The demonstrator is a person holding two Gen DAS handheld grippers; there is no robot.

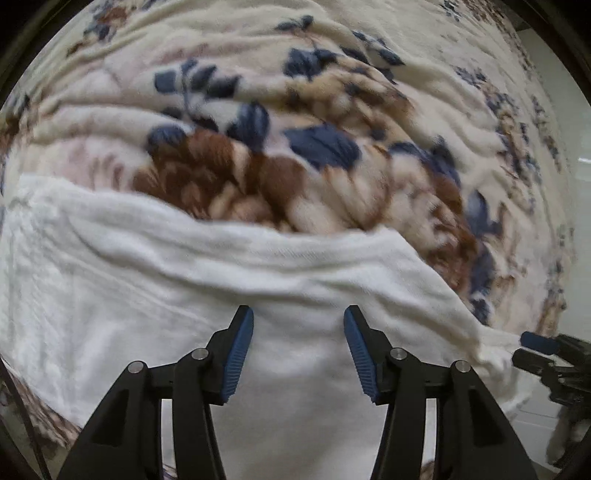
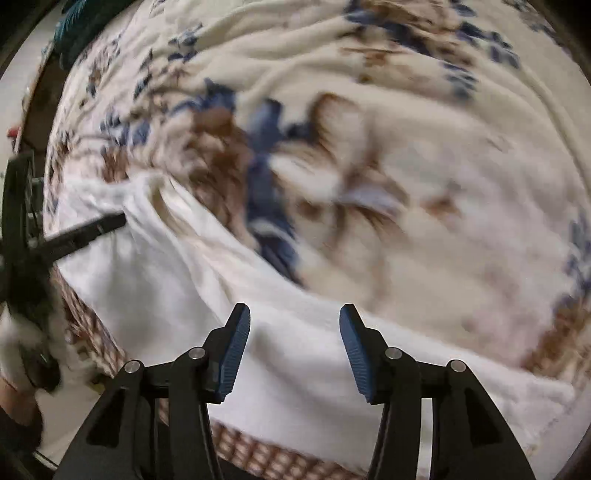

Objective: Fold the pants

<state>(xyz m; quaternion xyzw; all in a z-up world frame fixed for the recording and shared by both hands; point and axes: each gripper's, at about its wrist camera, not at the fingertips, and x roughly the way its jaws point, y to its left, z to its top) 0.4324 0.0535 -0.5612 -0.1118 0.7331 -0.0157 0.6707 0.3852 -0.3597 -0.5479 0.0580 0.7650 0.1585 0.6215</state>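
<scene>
The white pants (image 1: 184,280) lie in a long rumpled band across a floral blanket (image 1: 258,110). My left gripper (image 1: 298,321) points down over them, its blue pads (image 1: 240,354) apart with only flat cloth showing under the gap. In the right wrist view the pants (image 2: 155,280) run from the left to the lower right. My right gripper (image 2: 294,317) hangs open above their near edge, nothing between the pads. The left gripper (image 2: 120,220) shows there at the left, its tip at a raised fold. The right gripper (image 1: 535,350) appears beside the pants' right end.
The floral blanket (image 2: 406,166) covers a bed, and a checked sheet (image 2: 258,458) shows at its near edge. A pale floor (image 1: 561,110) lies beyond the bed's right side. A dark teal cloth (image 2: 81,26) sits at the far left corner. A fuzzy black and white sleeve (image 2: 26,325) shows at the left.
</scene>
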